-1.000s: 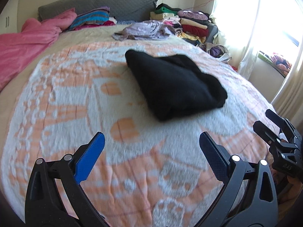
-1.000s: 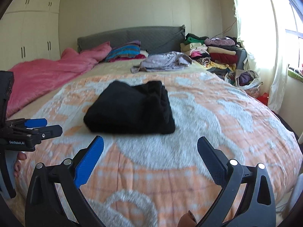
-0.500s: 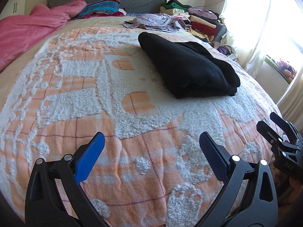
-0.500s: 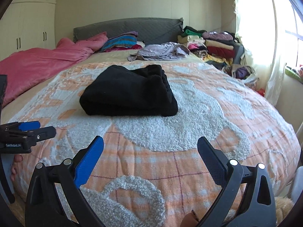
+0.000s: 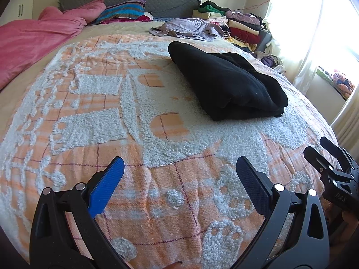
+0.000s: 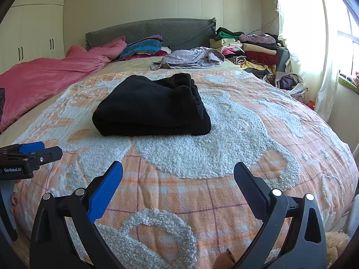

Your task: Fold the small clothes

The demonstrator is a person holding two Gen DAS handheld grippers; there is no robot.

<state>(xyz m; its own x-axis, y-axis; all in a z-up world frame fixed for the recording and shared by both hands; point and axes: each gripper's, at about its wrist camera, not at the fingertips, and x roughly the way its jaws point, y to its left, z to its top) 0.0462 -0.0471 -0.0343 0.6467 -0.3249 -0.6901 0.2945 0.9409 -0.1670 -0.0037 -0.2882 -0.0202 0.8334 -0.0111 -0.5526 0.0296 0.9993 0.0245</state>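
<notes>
Where the wardrobe (image 6: 33, 33) shows, right wrist only: folded black garment (image 6: 152, 106) centred.

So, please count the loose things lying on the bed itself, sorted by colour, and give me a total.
Black: 1, the folded black garment
Lilac: 1, the crumpled lilac garment
Pink: 1, the pink quilt
Striped: 1, the striped pillow
Total: 4

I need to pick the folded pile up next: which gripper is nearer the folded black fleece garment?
Right, by a small margin as far as I can judge. The right gripper faces the folded black fleece garment almost head-on; the left gripper sits off to its left, with the garment ahead and to the right. Both jaws are open.
</notes>
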